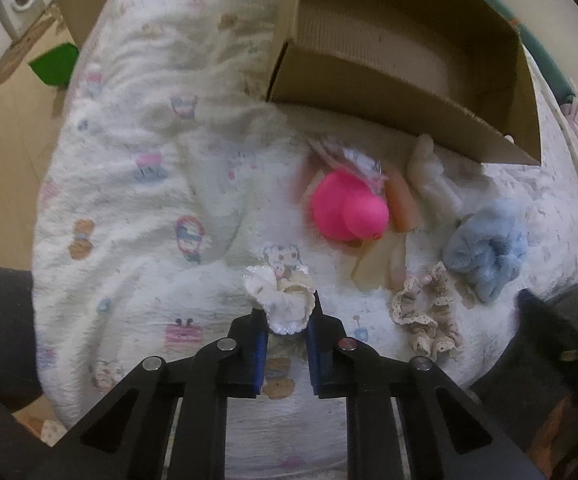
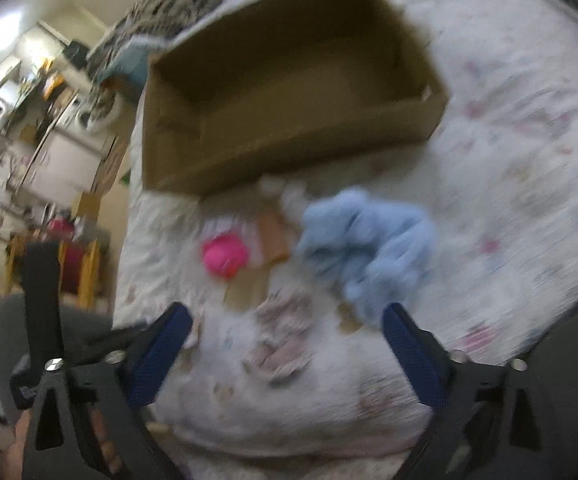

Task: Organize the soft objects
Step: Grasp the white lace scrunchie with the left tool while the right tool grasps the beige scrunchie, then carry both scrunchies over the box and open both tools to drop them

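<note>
Left wrist view: my left claw (image 1: 285, 322) gripped a white lace scrunchie (image 1: 283, 298) over the patterned blanket (image 1: 137, 200).
My right claw (image 2: 285, 332) hung wide open above a beige scrunchie (image 2: 281, 336), beside the blue fluffy scrunchie (image 2: 369, 240); the pink ball (image 1: 347, 210) lay near the empty cardboard box (image 1: 401, 92).

Ahead of the left fingers (image 1: 287, 312), which pinch a white scrunchie (image 1: 283, 298), the bed (image 1: 137, 200) lies bare to their left. Ahead and right, a pink toy (image 1: 347, 210), lace scrunchie (image 1: 425, 316) and blue cloth (image 1: 487, 240) crowd the way to the cardboard box (image 1: 389, 92), whose near wall stands beyond them.
</note>
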`<state>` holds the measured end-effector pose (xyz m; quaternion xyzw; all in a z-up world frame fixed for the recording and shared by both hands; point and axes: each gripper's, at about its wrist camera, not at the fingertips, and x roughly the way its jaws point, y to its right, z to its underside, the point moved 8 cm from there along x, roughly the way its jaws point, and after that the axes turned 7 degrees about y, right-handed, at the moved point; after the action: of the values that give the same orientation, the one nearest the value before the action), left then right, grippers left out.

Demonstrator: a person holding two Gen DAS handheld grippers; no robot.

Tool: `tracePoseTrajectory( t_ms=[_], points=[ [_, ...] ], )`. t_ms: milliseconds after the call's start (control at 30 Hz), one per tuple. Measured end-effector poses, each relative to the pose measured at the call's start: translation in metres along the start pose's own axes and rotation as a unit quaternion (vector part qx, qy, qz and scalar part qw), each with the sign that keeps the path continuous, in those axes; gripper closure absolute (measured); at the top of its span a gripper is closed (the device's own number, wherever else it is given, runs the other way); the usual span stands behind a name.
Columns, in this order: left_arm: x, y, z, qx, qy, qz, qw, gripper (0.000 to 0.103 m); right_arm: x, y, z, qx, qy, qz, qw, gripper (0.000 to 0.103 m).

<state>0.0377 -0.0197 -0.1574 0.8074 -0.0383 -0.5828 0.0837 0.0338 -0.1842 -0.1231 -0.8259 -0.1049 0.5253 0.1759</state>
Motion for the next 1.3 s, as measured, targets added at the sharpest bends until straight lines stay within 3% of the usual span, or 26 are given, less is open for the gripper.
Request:
tracePoseTrajectory(
  t_ms=[167,300,367,433,600,900,1300],
  points=[
    [-0.01,-0.004,-0.007,0.007,0.025,-0.019,0.9995,0.088,0.028,-0.007,0.016,-0.036,-0.051,0.039,0.997,0.016],
    [-0.013,-0.004,-0.006,0.007,0.028,-0.021,0.9993,0.088,0.051,-0.02,0.03,-0.077,-0.088,0.057,0.991,0.035],
    [-0.01,-0.004,-0.004,0.006,0.031,-0.024,0.9992,0.088,0.057,-0.026,0.035,-0.101,-0.092,0.071,0.988,0.044],
    [-0.01,-0.006,-0.005,0.005,0.032,-0.025,0.9992,0.088,0.061,-0.032,0.039,-0.115,-0.095,0.078,0.986,0.063],
    [-0.012,-0.004,-0.006,0.009,0.04,-0.025,0.9989,0.088,0.064,-0.037,0.042,-0.116,-0.097,0.069,0.986,0.087],
    [-0.044,0.005,-0.017,0.03,0.079,-0.021,0.9962,0.088,0.027,-0.041,0.015,-0.095,-0.043,0.027,0.994,0.09],
    [-0.084,0.032,-0.078,0.08,0.149,-0.021,0.9854,0.088,-0.046,-0.031,-0.074,-0.059,0.106,-0.007,0.993,0.09]
  ],
)
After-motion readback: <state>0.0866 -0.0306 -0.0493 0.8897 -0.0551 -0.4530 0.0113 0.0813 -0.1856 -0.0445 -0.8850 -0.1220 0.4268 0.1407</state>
